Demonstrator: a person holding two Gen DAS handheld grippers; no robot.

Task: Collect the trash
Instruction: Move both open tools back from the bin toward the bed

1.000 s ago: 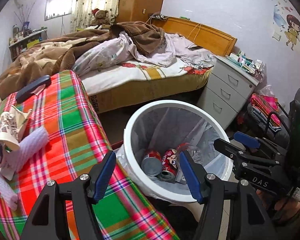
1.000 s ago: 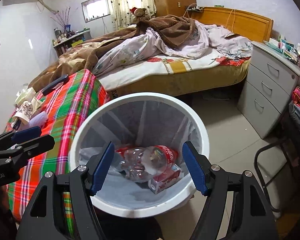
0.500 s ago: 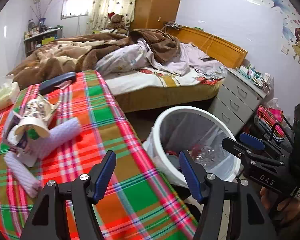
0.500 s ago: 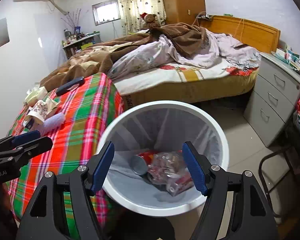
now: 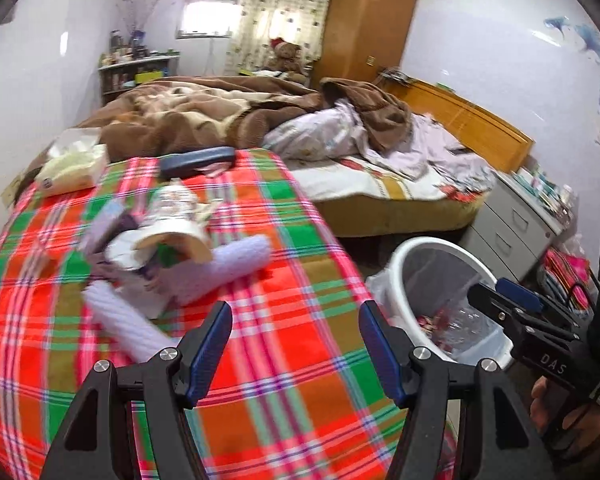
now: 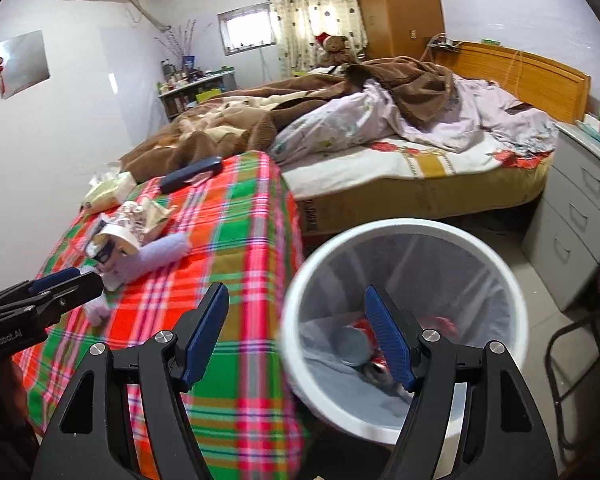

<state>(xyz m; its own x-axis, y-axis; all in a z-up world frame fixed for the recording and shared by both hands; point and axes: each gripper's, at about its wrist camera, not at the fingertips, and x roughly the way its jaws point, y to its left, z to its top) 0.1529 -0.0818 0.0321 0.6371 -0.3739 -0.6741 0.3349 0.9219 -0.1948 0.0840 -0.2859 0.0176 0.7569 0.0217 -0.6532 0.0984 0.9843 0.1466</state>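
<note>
Left wrist view, itemised: my left gripper (image 5: 295,344) hangs over the plaid tablecloth (image 5: 284,412), blue pads apart with nothing but cloth showing between them, so I log it as open and empty. Ahead of it on the cloth lies the trash pile: a crumpled paper cup (image 5: 171,227) on its side, torn wrappers (image 5: 126,258) under it, one lilac roll (image 5: 224,266) touching the cup's mouth and a second lilac roll (image 5: 120,320) nearer my left finger. Farther back I note a tissue pack (image 5: 72,166) at the cloth's far left corner and a dark blue case (image 5: 198,161) at its far edge. The white bin (image 5: 410,258) stands on the floor just beside the table's right edge, cans and a clear bottle inside. My right gripper (image 5: 500,300) shows at the right, over the bin, held by a hand (image 5: 562,412). Right wrist view, itemised: the right gripper (image 6: 296,340) straddles the table edge and the bin rim, its jaws wide and nothing between them. The bin holds a red can (image 6: 360,344) on its grey liner. The trash pile sits well to the left on the cloth, close to the left gripper's tip. An unmade bed (image 6: 380,128) fills the background.
</note>
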